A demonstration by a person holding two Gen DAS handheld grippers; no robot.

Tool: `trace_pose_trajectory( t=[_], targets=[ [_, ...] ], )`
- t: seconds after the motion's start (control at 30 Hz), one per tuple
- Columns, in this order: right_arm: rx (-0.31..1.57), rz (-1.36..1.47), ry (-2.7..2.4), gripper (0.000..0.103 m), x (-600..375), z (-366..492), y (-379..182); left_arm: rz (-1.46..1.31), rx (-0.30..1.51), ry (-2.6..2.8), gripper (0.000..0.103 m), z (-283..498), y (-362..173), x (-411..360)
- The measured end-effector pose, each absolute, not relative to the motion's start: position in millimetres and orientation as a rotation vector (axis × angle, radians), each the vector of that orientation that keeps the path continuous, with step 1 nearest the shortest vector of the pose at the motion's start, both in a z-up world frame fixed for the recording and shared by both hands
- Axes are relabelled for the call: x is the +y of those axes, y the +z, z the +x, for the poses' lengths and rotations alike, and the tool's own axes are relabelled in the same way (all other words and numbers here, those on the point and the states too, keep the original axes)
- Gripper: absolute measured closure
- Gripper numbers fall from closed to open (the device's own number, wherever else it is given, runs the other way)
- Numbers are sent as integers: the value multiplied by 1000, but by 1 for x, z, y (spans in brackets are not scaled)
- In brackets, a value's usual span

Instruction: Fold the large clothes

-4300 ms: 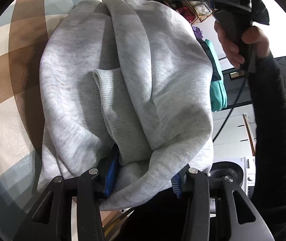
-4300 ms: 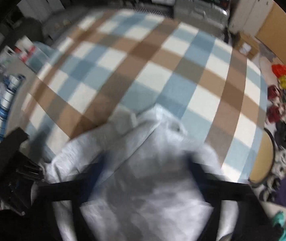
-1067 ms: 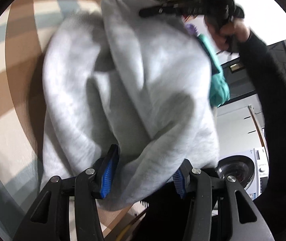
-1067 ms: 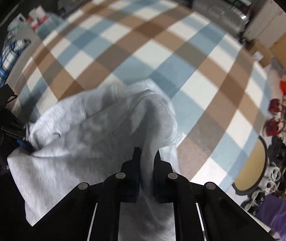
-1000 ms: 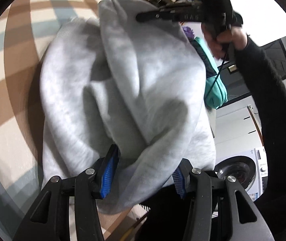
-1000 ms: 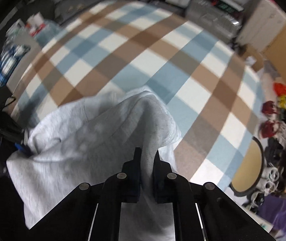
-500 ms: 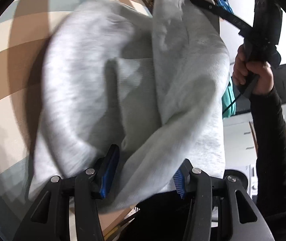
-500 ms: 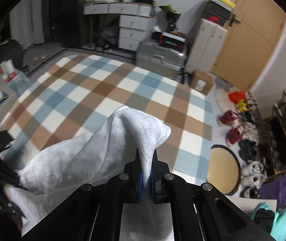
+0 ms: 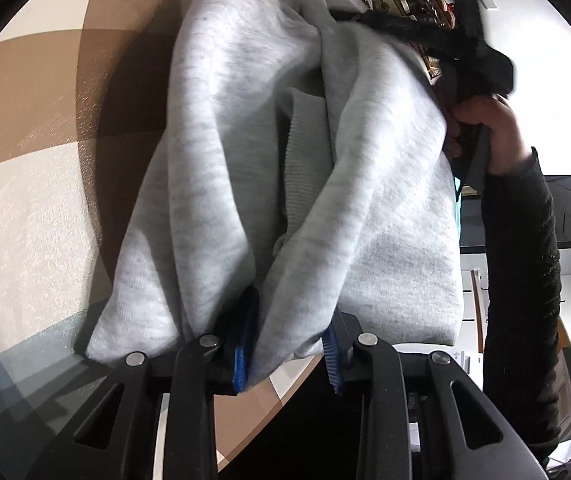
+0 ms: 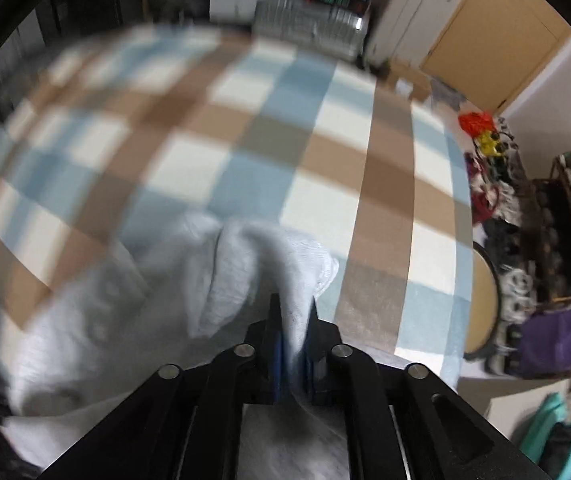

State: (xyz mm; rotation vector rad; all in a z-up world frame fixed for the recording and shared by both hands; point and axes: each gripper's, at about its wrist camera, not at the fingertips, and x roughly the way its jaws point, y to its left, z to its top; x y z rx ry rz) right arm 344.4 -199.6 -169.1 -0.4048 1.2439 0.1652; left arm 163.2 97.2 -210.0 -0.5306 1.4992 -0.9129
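Note:
A light grey sweatshirt hangs bunched over the checked rug, its ribbed cuff showing in the folds. My left gripper has a thick fold of it between the blue pads, which are closing on the cloth. In the right wrist view the same sweatshirt lies partly on the rug. My right gripper pinches a raised ridge of it; its jaws are opening slightly with cloth still between them. A hand holds that right gripper at the garment's far top edge.
Shoes and a rack line the rug's right edge, beside a round tan mat. Purple cloth and a teal garment lie at the lower right. A grey case and white drawers stand behind the rug. A black sleeve fills the right.
Both grippers have come down toward the rug with the sweatshirt. The left jaws stand narrower on the fold. The right gripper's raised ridge of cloth now sits low over the rug.

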Motion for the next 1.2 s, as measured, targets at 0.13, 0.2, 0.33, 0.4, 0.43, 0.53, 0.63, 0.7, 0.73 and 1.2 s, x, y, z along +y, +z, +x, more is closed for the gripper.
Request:
trace_pose_trajectory(
  t=[0.13, 0.2, 0.33, 0.4, 0.43, 0.53, 0.63, 0.7, 0.73, 1.2],
  targets=[
    [1204, -286, 187, 65, -215, 338, -141, -534, 1505, -905, 77, 159, -210, 98],
    [1109, -97, 259, 43, -239, 314, -100, -530, 1510, -895, 77, 156, -208, 97],
    [923, 52, 379, 21, -275, 227, -39, -506, 1510, -875, 77, 155, -202, 86],
    [901, 61, 369, 19, -283, 187, -32, -500, 1511, -862, 77, 155, -201, 77],
    [912, 71, 385, 19, -287, 156, -36, -498, 1510, -857, 77, 152, -198, 64],
    [978, 131, 485, 19, -281, 103, -61, -475, 1492, -846, 77, 144, -189, 57],
    [1079, 161, 492, 22, -262, 76, -109, -457, 1434, -867, 77, 143, -164, 59],
    [1015, 139, 452, 20, -255, 64, -122, -492, 1372, -895, 71, 146, -148, 63],
    [984, 120, 445, 20, -253, 59, -126, -511, 1337, -908, 52, 149, -137, 65],
    [770, 414, 466, 28, -290, 24, -142, -249, 1478, -643, 24, 288, -133, -65]
  ],
)
